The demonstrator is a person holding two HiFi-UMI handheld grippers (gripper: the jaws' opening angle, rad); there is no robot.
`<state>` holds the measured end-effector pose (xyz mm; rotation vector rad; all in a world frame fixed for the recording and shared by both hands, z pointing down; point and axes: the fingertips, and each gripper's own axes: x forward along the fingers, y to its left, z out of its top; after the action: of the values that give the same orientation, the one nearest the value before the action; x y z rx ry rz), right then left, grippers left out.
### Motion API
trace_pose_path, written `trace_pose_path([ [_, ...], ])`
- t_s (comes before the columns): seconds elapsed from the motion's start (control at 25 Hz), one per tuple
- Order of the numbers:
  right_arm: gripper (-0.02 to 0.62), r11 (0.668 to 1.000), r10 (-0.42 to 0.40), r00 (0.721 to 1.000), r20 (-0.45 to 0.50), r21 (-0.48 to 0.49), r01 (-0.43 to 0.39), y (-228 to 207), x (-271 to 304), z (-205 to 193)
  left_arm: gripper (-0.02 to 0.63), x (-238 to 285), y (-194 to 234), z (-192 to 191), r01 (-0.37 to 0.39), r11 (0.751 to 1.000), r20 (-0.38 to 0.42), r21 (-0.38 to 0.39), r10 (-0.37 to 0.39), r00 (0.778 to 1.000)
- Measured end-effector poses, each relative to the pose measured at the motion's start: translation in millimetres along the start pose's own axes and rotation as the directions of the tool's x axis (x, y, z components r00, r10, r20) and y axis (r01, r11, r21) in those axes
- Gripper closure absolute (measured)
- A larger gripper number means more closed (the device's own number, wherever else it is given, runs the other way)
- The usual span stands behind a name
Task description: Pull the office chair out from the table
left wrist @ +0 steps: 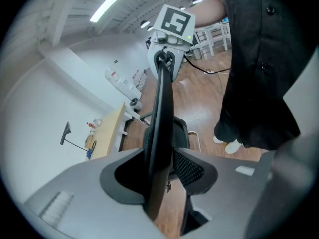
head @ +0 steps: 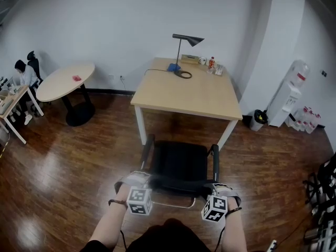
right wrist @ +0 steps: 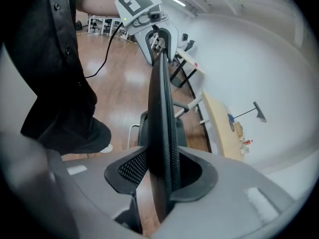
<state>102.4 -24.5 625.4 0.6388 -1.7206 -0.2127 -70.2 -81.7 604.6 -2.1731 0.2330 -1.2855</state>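
Hand-held grippers [left wrist: 159, 180] [right wrist: 162, 178] parted, chair backrest [head: 181, 182] between

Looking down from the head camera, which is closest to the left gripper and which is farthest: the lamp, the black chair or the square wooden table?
From the left gripper:
1. Black chair: its backrest is right between the jaws.
2. Square wooden table: just beyond the chair.
3. Lamp: at the table's far edge.
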Motion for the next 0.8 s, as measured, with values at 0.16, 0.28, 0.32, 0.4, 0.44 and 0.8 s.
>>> trace_pose_path([
  [0.16,0.416,0.992,-0.112,0.993,0.043,0.060,0.109,-5,-18,6,0.442,-23,8,0,-0.141,0.986,0.031,-0.089,0.144,0.989],
  [0.28,0.402,0.965,-0.217,0.973,0.082,0.170,0.201,-9,-32,10,0.442,-46,18,3,-0.259,0.936,0.078,-0.239,0.284,0.956],
  [0.32,0.401,0.949,-0.260,0.961,0.096,0.212,0.236,-11,-38,11,0.443,-54,20,3,-0.281,0.912,0.098,-0.300,0.323,0.941],
  [0.4,0.446,0.904,-0.352,0.928,0.126,0.304,0.301,-14,-51,12,0.444,-67,22,4,-0.320,0.862,0.121,-0.394,0.394,0.911],
  [0.44,0.484,0.880,-0.388,0.911,0.141,0.351,0.321,-13,-57,12,0.454,-73,21,3,-0.338,0.836,0.125,-0.433,0.427,0.895],
  [0.8,0.581,0.777,-0.497,0.820,0.284,0.566,0.275,2,-84,36,0.604,-122,21,5,-0.387,0.595,0.154,-0.704,0.661,0.735],
])
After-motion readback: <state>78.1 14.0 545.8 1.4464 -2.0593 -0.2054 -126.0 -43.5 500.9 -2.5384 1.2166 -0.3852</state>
